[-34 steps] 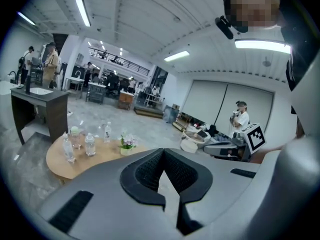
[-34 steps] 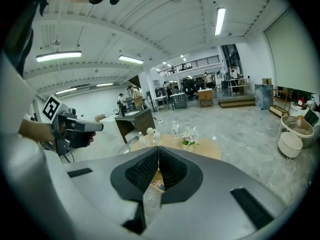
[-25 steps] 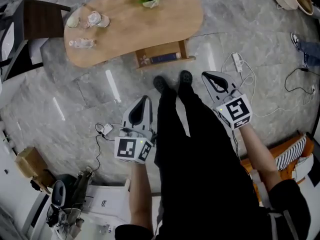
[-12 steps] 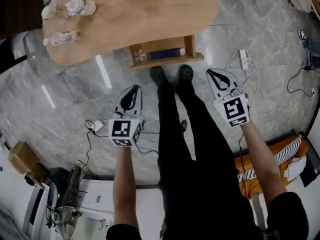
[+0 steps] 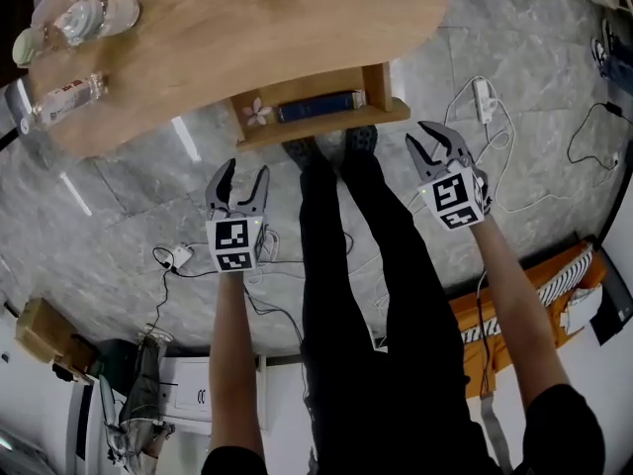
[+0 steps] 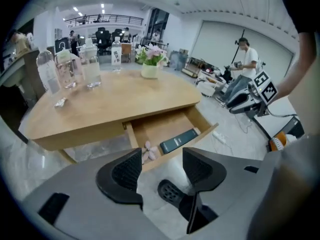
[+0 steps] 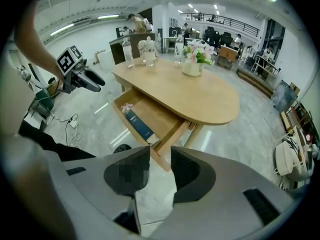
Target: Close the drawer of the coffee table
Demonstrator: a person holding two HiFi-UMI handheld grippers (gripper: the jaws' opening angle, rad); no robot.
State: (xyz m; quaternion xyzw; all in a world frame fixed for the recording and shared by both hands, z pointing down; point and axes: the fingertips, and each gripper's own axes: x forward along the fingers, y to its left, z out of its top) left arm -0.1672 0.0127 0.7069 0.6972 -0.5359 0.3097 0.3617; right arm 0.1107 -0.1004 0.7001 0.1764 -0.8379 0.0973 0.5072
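- Head view: the left tool (image 5: 243, 174) and the right tool (image 5: 427, 144) hang on either side of the person's black-trousered legs (image 5: 366, 265), above the grey marble floor (image 5: 129, 216). Both point toward the pulled-out light wooden drawer (image 5: 326, 125), which juts from under the oval wooden tabletop (image 5: 257, 28). Neither tool touches it. In the drawer lie a dark blue book (image 5: 316, 106) and a pink flower (image 5: 257, 113). Clear plastic bottles (image 5: 79, 18) lie at the tabletop's far left, and a white power strip (image 5: 481, 97) lies on the floor
- Left gripper view: the left tool (image 6: 161, 166) has just been opening; its jaws stand wide apart and hold nothing, with only floor and a black shoe toe (image 6: 170, 190) seen through the gap. The drawer (image 6: 200, 136) shows beyond them. Only here the right tool (image 6: 240, 96) appears from the side, and a white vase of pink flowers (image 6: 150, 66) stands on the tabletop (image 6: 110, 104)
- Right gripper view: the right tool (image 7: 160, 171) has also just been opening; its jaws are parted by a narrower gap, empty, over bare floor. The drawer (image 7: 167, 134) lies ahead with the book (image 7: 137, 125), and the left tool (image 7: 82, 79) shows beyond it
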